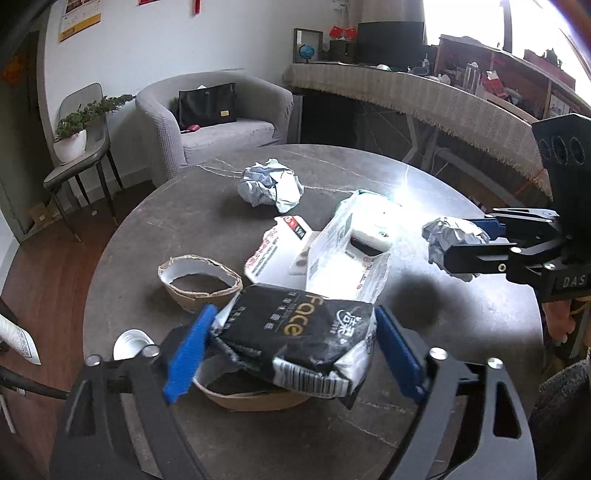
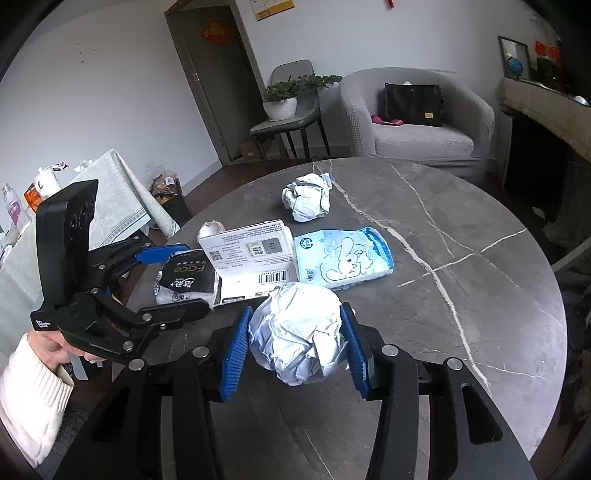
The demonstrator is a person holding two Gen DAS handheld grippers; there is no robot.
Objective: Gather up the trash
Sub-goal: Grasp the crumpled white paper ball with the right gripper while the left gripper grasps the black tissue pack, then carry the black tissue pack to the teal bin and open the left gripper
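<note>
Daylight floods in from a blown-out window (image 1: 491, 18) at the left wrist view's upper right, throwing white glare on the round grey marble desk (image 1: 402, 192). Fisheye bending curves both pictures' edges into dark corners. Soft shadows; focus mostly sharp.

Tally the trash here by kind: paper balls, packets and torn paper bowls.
Crumpled paper balls: 2, held ball, loose ball
Packets: 3, black pack, white pack, light blue pack
Torn paper bowls: 2, far bowl, near bowl
Total: 7
</note>
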